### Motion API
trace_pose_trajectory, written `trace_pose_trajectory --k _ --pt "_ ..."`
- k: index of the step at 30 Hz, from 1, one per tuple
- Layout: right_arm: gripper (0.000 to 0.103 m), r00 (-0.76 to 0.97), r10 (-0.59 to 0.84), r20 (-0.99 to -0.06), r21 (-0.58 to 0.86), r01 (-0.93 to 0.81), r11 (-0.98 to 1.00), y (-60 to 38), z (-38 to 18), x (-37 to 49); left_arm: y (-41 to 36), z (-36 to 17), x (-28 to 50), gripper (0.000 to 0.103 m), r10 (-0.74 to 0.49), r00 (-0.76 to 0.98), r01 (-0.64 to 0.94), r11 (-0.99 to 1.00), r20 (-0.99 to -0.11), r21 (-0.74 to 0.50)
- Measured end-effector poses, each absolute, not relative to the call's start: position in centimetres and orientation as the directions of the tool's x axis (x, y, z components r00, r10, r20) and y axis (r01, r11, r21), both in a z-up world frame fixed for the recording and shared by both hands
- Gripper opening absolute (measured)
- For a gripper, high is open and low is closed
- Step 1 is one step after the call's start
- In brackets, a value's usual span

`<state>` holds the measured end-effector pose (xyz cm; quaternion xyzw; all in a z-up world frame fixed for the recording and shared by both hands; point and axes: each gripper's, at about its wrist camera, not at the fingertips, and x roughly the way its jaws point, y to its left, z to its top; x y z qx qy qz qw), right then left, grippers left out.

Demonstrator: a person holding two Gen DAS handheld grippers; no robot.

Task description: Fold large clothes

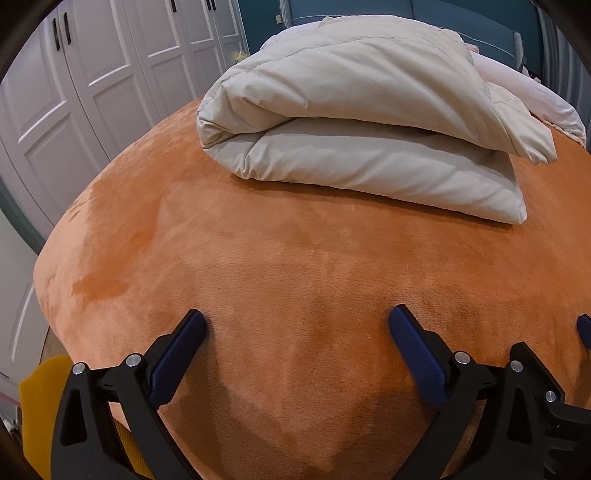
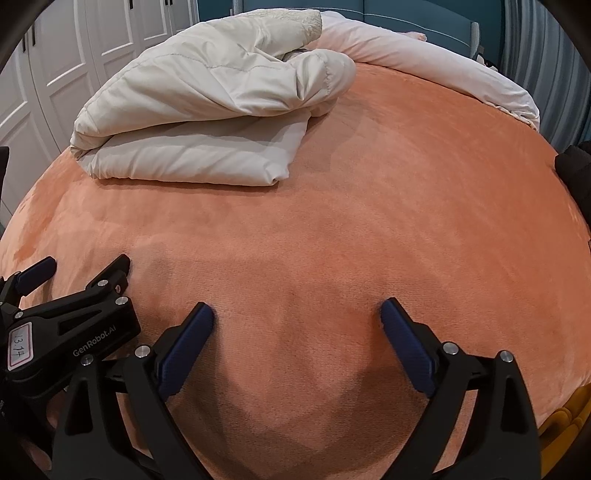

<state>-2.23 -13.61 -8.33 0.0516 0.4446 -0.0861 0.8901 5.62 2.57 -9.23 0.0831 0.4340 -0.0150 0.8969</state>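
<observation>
A cream padded coat (image 1: 354,122) lies folded in a thick bundle on the far part of an orange plush bed cover (image 1: 258,266). It also shows in the right wrist view (image 2: 207,122), at the far left of the cover (image 2: 369,229). My left gripper (image 1: 297,326) is open and empty, low over the near part of the cover, well short of the coat. My right gripper (image 2: 297,317) is open and empty beside it, to its right. The left gripper also shows in the right wrist view (image 2: 88,266), at the lower left.
White wardrobe doors (image 1: 92,85) stand along the left of the bed. A pale pink duvet (image 2: 424,62) lies across the far end by a teal headboard (image 2: 406,18). A yellow cloth (image 1: 40,391) hangs below the bed's near edge. A dark object (image 2: 576,170) sits at the right edge.
</observation>
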Motion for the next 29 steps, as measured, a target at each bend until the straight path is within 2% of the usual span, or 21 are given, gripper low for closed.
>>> trace_pose_trajectory --k 24,29 --pt "0.090 0.579 -0.107 -0.808 0.015 0.201 0.979 -13.6 -8.0 -2.0 2.6 -9.0 5.7 0.098 0.042 0.613 0.101 0.986 -0.789 0.131" --pt "0.089 0.565 -0.098 -0.819 0.035 0.219 0.975 -13.4 -6.6 -1.9 3.2 -7.6 5.9 0.091 0.016 0.584 0.105 0.990 -0.812 0.095"
